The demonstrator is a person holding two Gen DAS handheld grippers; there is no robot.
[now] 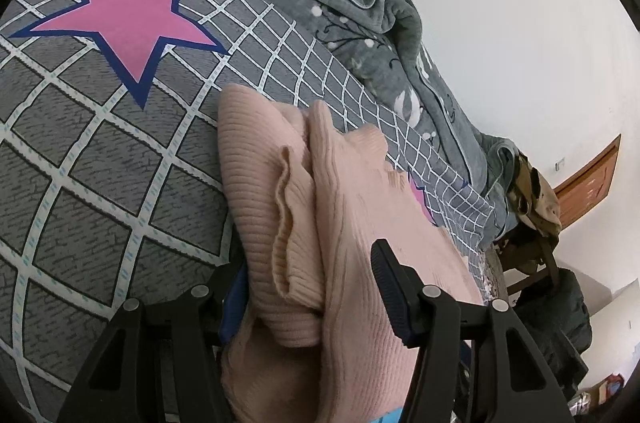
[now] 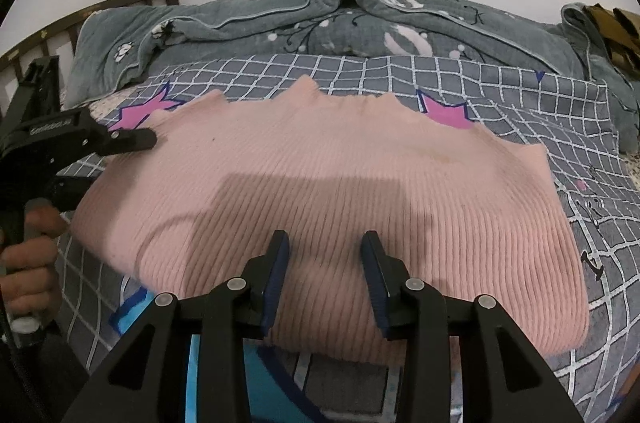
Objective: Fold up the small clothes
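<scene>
A pink ribbed knit sweater (image 2: pixel 320 191) lies folded on the grey checked bed sheet (image 2: pixel 360 71). My right gripper (image 2: pixel 325 255) is open, its fingers just above the sweater's near edge. My left gripper (image 1: pixel 308 263) is open, with folded layers of the sweater (image 1: pixel 280 207) bunched between its jaws; its left finger is mostly hidden by the cloth. In the right wrist view the left gripper (image 2: pixel 116 159) sits at the sweater's left edge, one finger above the cloth and one below, held by a hand (image 2: pixel 28 263).
A rumpled grey quilt (image 2: pixel 320 19) lies along the far side of the bed against a white wall. A wooden headboard (image 2: pixel 100 3) is at far left. The sheet has pink stars (image 1: pixel 120 19). A chair with dark clothes (image 1: pixel 536 223) stands beyond the bed.
</scene>
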